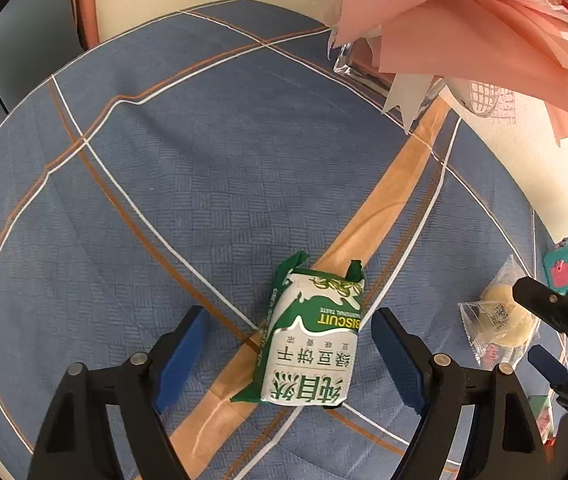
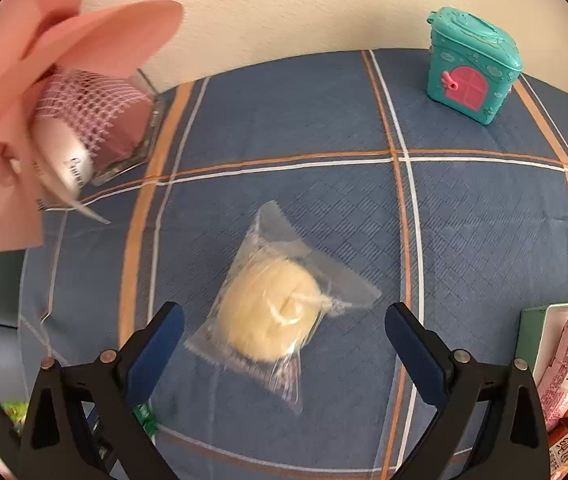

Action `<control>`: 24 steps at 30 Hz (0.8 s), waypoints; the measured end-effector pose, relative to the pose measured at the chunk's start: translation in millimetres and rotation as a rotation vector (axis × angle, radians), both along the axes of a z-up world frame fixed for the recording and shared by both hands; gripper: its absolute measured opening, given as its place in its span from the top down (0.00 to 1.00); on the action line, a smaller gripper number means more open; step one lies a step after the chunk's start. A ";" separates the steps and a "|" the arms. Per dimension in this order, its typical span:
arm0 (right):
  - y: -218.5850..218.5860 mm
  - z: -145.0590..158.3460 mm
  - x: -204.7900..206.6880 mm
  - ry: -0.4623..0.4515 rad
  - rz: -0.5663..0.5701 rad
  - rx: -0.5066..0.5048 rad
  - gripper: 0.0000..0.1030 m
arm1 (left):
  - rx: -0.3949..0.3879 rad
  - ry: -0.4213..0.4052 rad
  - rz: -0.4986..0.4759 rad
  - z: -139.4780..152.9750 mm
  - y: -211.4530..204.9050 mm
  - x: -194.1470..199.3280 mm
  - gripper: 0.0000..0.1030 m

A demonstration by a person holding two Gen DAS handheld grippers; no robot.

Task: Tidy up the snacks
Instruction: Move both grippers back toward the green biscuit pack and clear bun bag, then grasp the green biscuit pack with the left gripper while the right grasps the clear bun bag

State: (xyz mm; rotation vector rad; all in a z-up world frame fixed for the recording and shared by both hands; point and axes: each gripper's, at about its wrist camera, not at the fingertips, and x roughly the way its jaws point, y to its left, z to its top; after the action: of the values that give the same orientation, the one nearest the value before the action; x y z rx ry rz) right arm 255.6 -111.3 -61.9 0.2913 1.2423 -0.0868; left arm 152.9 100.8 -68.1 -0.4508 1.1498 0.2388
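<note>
Left wrist: left gripper (image 1: 290, 354) fingers released around biscuit packet (image 1: 311, 340); right gripper (image 2: 284, 350) fingers released around bun (image 2: 269, 312).

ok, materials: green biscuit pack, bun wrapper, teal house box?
Green biscuit pack: looks like glossy printed plastic film; crimped ends, soft sheen. Bun wrapper: thin clear plastic film; the pale bun shows through, with wrinkles and glare. Teal house box: seems hard moulded plastic, semi-gloss; crisp raised details, pink door.
</note>
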 end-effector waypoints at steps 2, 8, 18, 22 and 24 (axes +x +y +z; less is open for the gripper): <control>1.3 -3.8 3.2 0.007 0.002 -0.021 0.03 | -0.001 -0.001 0.001 -1.1 0.3 1.4 0.17; 0.4 -13.3 2.7 0.024 0.012 -0.025 0.20 | 0.019 0.004 -0.008 -4.7 -0.1 5.8 0.17; -12.0 -20.0 -19.6 0.039 0.028 -0.005 0.44 | 0.029 0.004 -0.019 -4.8 -5.8 -1.8 0.28; -17.1 -19.0 -35.5 0.049 0.038 -0.010 0.44 | 0.037 0.009 -0.042 -4.6 -11.5 -4.6 0.36; -17.7 -20.7 -42.2 0.057 0.044 -0.014 0.45 | 0.040 0.009 -0.047 -3.9 -15.2 -5.4 0.41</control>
State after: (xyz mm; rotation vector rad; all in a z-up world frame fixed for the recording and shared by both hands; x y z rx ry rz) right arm 213.4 -129.0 -82.7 0.2506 1.3040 -0.0662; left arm 147.5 85.6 -72.0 -0.3870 1.1607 0.2224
